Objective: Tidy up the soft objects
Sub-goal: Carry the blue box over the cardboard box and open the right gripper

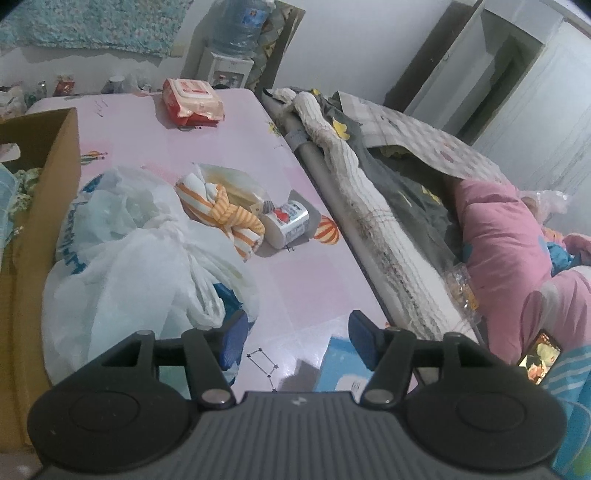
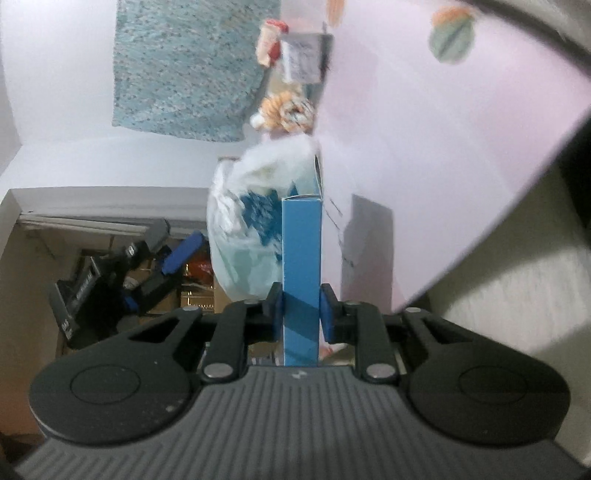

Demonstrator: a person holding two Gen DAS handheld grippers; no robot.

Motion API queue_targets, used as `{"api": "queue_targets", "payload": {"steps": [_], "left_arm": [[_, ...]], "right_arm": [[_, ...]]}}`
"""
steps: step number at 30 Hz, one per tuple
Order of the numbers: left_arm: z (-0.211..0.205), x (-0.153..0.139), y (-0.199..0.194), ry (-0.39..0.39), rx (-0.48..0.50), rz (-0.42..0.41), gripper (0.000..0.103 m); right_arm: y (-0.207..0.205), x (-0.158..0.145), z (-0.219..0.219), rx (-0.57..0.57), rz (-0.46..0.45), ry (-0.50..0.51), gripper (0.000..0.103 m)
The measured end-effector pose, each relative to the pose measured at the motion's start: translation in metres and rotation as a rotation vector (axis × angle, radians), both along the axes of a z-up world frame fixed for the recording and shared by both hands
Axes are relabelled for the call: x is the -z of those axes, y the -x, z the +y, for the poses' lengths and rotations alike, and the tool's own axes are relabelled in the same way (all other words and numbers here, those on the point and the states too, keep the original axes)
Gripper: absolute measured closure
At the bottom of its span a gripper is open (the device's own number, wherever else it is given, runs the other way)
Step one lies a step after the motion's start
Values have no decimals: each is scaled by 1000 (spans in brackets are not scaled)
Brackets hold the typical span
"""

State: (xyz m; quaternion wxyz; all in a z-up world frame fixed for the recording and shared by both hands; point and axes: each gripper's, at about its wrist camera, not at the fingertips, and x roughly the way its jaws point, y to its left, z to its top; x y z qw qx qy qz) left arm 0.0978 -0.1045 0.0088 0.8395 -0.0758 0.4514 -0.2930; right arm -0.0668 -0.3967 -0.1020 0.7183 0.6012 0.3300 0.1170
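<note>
You are working in a lived-in home, most likely a bedroom that doubles as a living space. The pink table (image 1: 306, 280) is covered with a children's balloon print and stands right against a bed (image 1: 424, 177) piled with a checked quilt (image 1: 417, 136) and pink bedding (image 1: 506, 229). Behind the table a water dispenser (image 1: 231, 68) carries its big blue bottle, a floral cloth (image 1: 92, 26) hangs on the plain white wall, and a phone (image 1: 541, 356) lies lit on the bed.

Water dispenser (image 1: 231, 68) by wall, phone (image 1: 540, 357) on bed, patterned wall cloth (image 2: 192, 70).
</note>
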Motion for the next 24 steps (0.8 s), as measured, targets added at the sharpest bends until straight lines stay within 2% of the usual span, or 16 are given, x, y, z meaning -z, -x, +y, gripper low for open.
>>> {"api": "queue_targets", "payload": {"steps": [4,8,12,16,20,24], "left_arm": [[18,-17,4,22,-46,-42,41],[55,-42,12,44,-147,-123,40],[107,-62,27,25,-321,-201,37],[158,-67,46,-22,-513,-248,32],[209,-58,57,-58,-696,-236,29],[254,-44,62,-34,-808,-194,28]], "right_arm": [[-19,-22,-7,13,-86,42,84],[-55,-57,-8,-21,-199,88,84],[-113,-93,7,-127,-309,111,84],[-184,-119,46,-269,-369,83,84],[-253,-132,101,-411,-361,60,84],[-312,-131,160,-537,-266,91,84]]}}
